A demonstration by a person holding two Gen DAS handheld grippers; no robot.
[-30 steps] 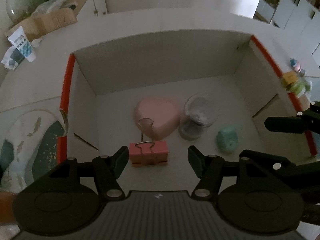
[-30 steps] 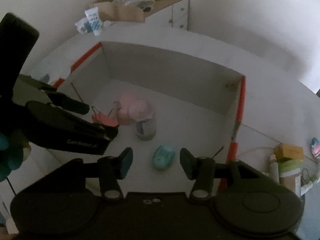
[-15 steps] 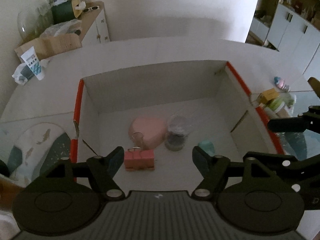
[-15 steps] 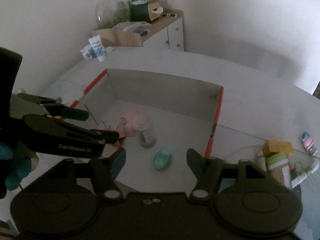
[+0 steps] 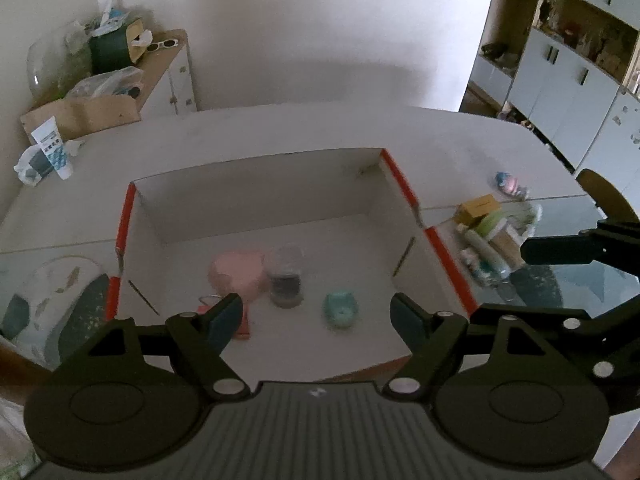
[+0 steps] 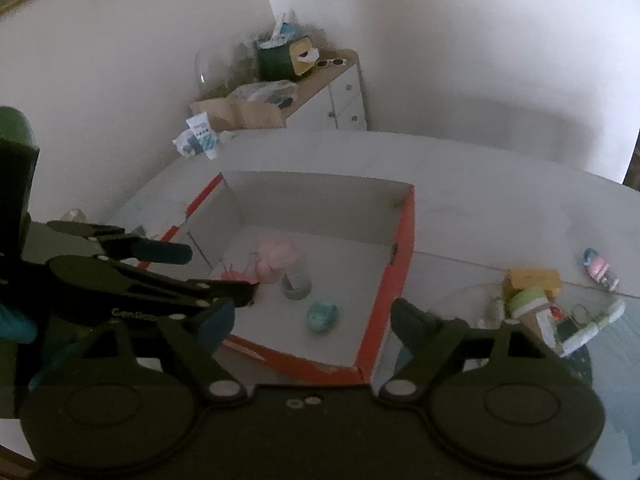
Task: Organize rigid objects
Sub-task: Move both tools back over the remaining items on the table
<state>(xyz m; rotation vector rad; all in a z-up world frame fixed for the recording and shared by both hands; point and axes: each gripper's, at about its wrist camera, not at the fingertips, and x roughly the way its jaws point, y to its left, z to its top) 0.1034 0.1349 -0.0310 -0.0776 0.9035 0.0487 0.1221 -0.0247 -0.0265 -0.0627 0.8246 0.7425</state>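
Both hand-held grippers, left and right, hang empty above the box with jaws opening, so best carry them wide and clear of its rim toward the table clutter at three o'clock.

The open white cardboard box with orange-red edges has bare floor across its far half and along its right wall. Toward the lower centre of the left wrist frame stand a pink heart-shaped case, a clear plastic jar with dark contents just beside it, a small teal rounded object apart to the right, and a pink binder clip at lower left. At right frame, a cluster of small bottles and a yellow box crowds the white table outside.
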